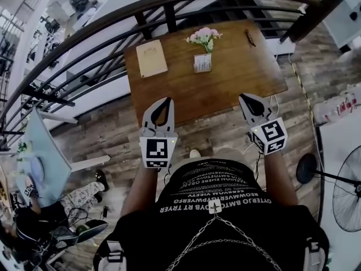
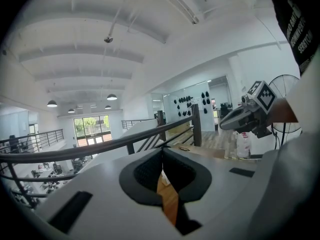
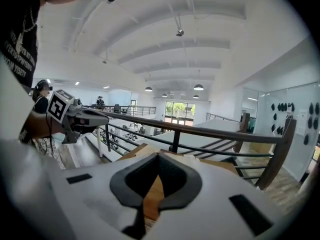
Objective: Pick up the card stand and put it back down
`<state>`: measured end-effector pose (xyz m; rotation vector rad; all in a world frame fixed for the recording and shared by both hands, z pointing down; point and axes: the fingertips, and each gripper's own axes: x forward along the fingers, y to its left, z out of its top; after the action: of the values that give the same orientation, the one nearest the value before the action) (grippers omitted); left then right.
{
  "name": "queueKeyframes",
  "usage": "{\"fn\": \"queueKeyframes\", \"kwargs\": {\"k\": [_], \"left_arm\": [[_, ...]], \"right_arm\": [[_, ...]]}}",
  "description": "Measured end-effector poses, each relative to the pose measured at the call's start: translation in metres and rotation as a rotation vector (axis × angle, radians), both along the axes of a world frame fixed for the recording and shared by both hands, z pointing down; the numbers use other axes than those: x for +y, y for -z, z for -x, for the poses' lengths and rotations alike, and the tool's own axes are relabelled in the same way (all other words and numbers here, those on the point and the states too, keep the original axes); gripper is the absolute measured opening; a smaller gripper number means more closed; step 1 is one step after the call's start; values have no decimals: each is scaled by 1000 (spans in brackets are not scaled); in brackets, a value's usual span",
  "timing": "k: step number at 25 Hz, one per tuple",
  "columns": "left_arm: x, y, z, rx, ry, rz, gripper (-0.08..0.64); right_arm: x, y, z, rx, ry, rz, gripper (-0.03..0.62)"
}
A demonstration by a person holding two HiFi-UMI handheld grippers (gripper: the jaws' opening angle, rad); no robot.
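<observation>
The card stand [image 1: 202,62] is a small upright printed card at the back middle of the wooden table [image 1: 237,78], with pink flowers [image 1: 204,36] right behind it. My left gripper [image 1: 167,101] hangs over the table's near edge, shut and empty, well short of the stand. My right gripper [image 1: 244,99] is also shut and empty, at the near right edge. In the left gripper view the jaws [image 2: 161,154] meet with only table wood showing behind them. The right gripper view shows the same at its jaws [image 3: 159,156].
A tan notebook [image 1: 151,58] lies at the table's back left and a small dark object [image 1: 250,37] at its back right. A dark curved railing [image 1: 169,7] runs behind the table. A fan [image 1: 344,188] stands on the right, and a person sits at lower left [image 1: 79,199].
</observation>
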<state>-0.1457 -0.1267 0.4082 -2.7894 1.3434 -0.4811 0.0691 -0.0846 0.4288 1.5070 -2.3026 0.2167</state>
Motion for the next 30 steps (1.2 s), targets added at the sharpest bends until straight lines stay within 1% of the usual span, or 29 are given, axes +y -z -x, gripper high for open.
{"fn": "queueKeyframes", "kwargs": {"k": [6,9,12,16,19,23,30], "left_arm": [[-1,-14,-16,0,-23,20,26],[-5,-23,-26,-11,-39,38,26],[-12,-32,-32,-29,-27,66,26],[-30,-35,-41,-40,10,79,27],[-46,-34,-58,-41,14,72,27],[-72,-27,-91,-63,-4,36,27],[-114,-19,-122,-54,33,26,27]], "right_arm": [[4,-6,-14,4,-18,7,14],[-1,-17,-22,-8,-25,18,14],[-15,-26,-26,-36,-10,29,14],[-36,-35,-34,-56,26,42,14],[-56,-39,-51,-64,32,45,14],[-85,-40,-82,-66,33,39,14],[-132,-37,-127,-63,36,34,14]]}}
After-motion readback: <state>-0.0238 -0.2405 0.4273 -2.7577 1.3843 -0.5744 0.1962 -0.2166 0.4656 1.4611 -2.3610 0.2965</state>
